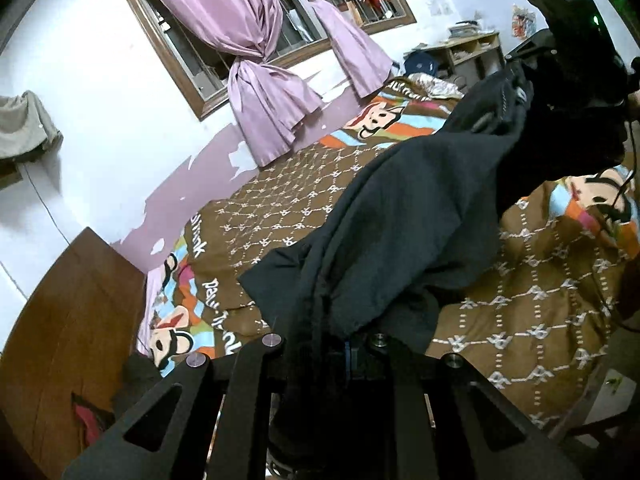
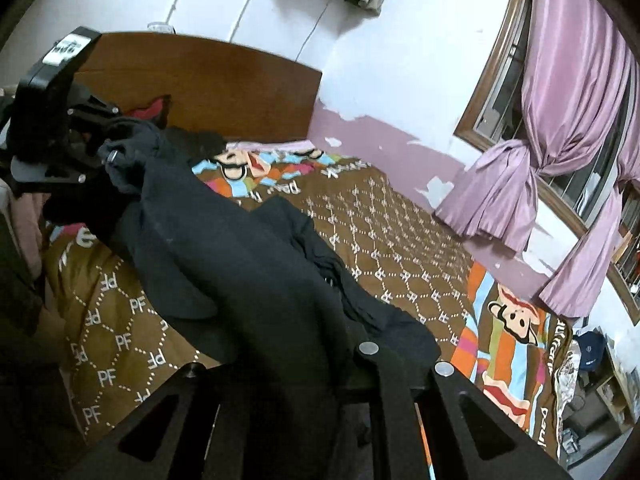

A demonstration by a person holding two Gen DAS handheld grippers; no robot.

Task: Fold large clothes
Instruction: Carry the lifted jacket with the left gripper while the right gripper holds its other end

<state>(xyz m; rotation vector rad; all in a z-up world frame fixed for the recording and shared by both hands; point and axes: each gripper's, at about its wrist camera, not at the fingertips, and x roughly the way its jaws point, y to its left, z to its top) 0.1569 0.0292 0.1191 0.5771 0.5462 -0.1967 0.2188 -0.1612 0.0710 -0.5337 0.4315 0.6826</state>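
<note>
A large dark navy garment [image 1: 400,208] hangs stretched between my two grippers above the bed. In the left wrist view my left gripper [image 1: 326,340] is at the bottom, shut on one end of the cloth, which spills over its fingers. My right gripper [image 1: 520,76] shows at the upper right, shut on the bunched other end. In the right wrist view the garment [image 2: 240,264] runs from my right gripper [image 2: 280,360], whose fingertips it covers, up to my left gripper [image 2: 106,154] at the upper left. The lower folds sag onto the bedspread.
The bed carries a brown patterned bedspread [image 1: 280,200] [image 2: 400,240] with cartoon borders. A wooden headboard [image 1: 60,320] [image 2: 200,80] stands at one end. Pink curtains [image 1: 256,80] [image 2: 560,120] hang at the window along the wall. Shelves [image 1: 472,52] stand beyond the bed's foot.
</note>
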